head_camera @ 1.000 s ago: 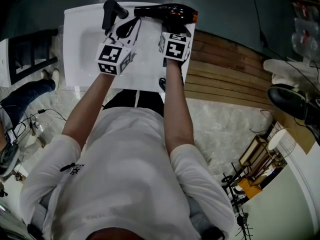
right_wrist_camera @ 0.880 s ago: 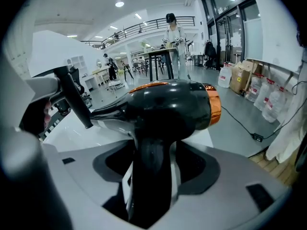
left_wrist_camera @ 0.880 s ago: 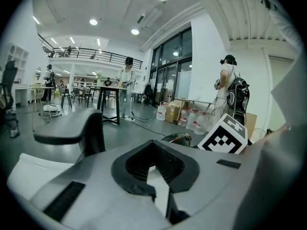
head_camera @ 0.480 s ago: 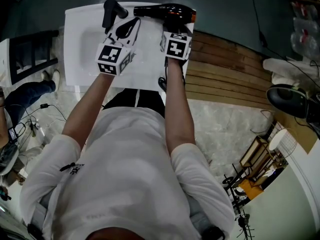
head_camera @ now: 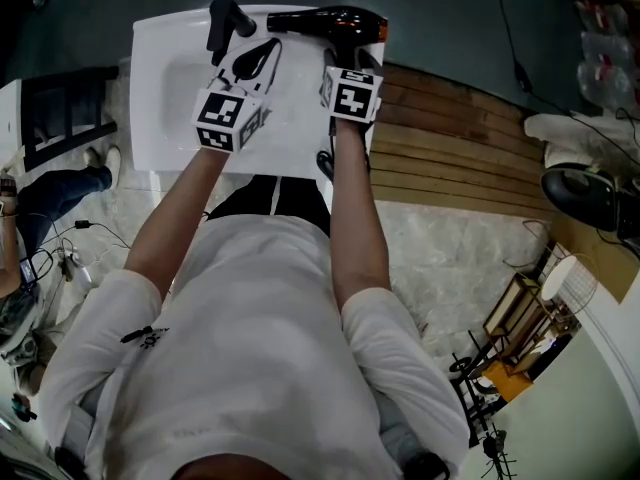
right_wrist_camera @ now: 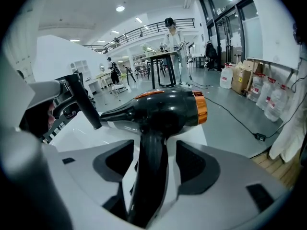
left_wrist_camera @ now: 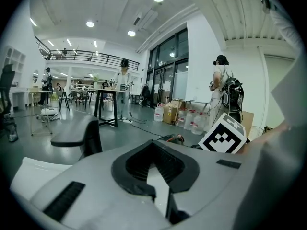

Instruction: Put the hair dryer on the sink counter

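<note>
One hair dryer point(head_camera: 335, 23), black with a single orange ring at its rear end, lies on the white sink counter point(head_camera: 170, 108) just to the right of the one black faucet point(head_camera: 222, 23) in the head view. Its nozzle points toward the faucet and its orange end faces away from it. Its handle runs back toward the person, away from the faucet's row at the counter's far edge. Two grippers hang over the counter, each carrying one cube with square markers. The right gripper point(head_camera: 345, 58) sits on the side of the faucet where the dryer lies. In the right gripper view its two jaws have just been opening and now stand wide. The dryer's handle point(right_wrist_camera: 153, 147) is between them, with a strip of white counter showing on either side, so neither pad presses on it and the tool grips nothing. In that view the faucet point(right_wrist_camera: 79, 97) rises just beyond the nozzle tip. The left gripper point(head_camera: 255, 58) hovers just in front of the faucet, beside the dryer's nozzle and apart from it. In its own view its jaws point(left_wrist_camera: 154, 152) meet at the tips and hold nothing, and the faucet point(left_wrist_camera: 76, 138) stands to their left.
</note>
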Tool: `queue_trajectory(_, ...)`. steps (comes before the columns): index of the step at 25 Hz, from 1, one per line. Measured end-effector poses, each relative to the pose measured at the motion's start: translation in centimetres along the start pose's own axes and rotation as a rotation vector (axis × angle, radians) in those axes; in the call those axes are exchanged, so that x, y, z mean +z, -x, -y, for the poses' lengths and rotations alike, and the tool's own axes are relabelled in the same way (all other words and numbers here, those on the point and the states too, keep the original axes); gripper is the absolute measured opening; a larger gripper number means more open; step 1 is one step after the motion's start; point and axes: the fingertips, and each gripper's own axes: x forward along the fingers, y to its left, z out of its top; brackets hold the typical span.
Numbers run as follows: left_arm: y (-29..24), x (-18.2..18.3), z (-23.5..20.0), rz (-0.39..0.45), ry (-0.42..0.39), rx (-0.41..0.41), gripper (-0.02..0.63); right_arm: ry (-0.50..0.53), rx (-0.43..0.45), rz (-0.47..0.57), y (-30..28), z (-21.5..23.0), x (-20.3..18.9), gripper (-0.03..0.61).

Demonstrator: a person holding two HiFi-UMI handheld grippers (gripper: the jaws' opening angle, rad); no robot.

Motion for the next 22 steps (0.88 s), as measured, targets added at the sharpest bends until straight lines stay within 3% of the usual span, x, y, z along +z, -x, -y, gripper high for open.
queue_trajectory(22, 1.2, 1.6, 2.8, 0.021, -0.043, -0.042, 0.002, 0.039, 0.013, 0.090, 3.7, 0.6, 1.2, 0.249)
